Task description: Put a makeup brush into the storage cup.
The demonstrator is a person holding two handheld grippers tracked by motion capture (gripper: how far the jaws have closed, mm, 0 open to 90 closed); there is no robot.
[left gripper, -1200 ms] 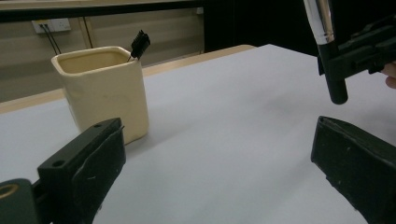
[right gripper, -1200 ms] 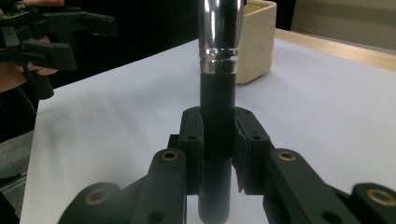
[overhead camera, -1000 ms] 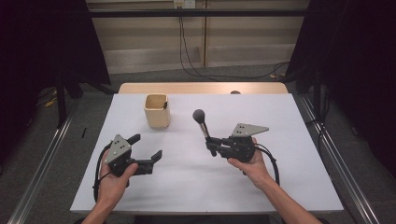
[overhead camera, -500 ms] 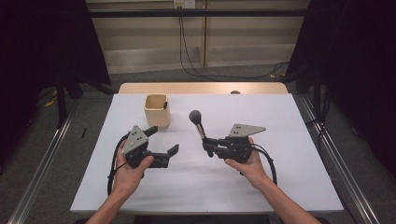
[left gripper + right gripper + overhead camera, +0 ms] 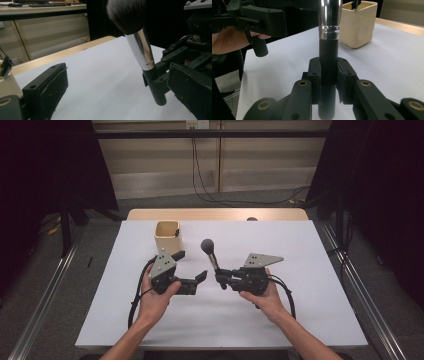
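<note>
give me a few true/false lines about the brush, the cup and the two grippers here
1. The right gripper is shut on the makeup brush. True.
2. The brush lies flat on the table. False: it is held bristles up, slightly tilted.
3. The left gripper has its jaws open and holds nothing. True.
4. The beige cup sits between the two grippers. False: it stands farther back, beyond the left gripper.
5. The brush stands in the cup. False: it is apart from it.

No readable text, labels or numbers — anywhere
</note>
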